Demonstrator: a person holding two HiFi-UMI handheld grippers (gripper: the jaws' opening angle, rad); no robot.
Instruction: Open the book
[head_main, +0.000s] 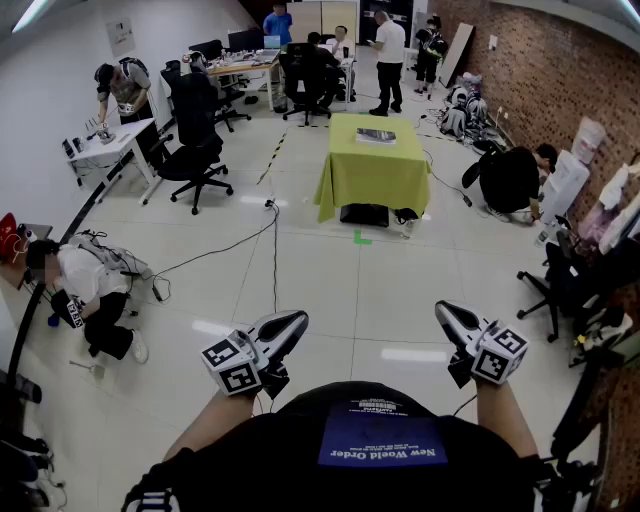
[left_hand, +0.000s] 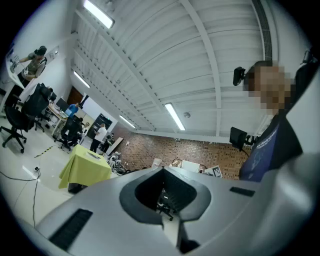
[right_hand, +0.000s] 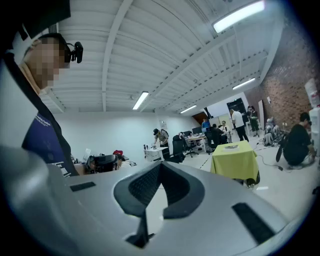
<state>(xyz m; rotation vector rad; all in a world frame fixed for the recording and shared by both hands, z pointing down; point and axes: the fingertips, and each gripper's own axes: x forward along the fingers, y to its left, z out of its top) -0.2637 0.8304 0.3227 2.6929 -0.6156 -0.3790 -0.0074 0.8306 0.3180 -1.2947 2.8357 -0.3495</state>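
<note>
The book lies closed on a table under a yellow-green cloth, far across the room from me. My two grippers are held close to my body, well short of the table. The left gripper and the right gripper both point toward the table, jaws together, nothing between them. In the left gripper view the table and the book show small at the left, past the shut gripper. In the right gripper view the table stands at the right, past the shut gripper.
White tiled floor lies between me and the table, crossed by a black cable. One person crouches on the floor at the left, another beside the table at the right. Office chairs, desks and several people fill the back; a brick wall runs along the right.
</note>
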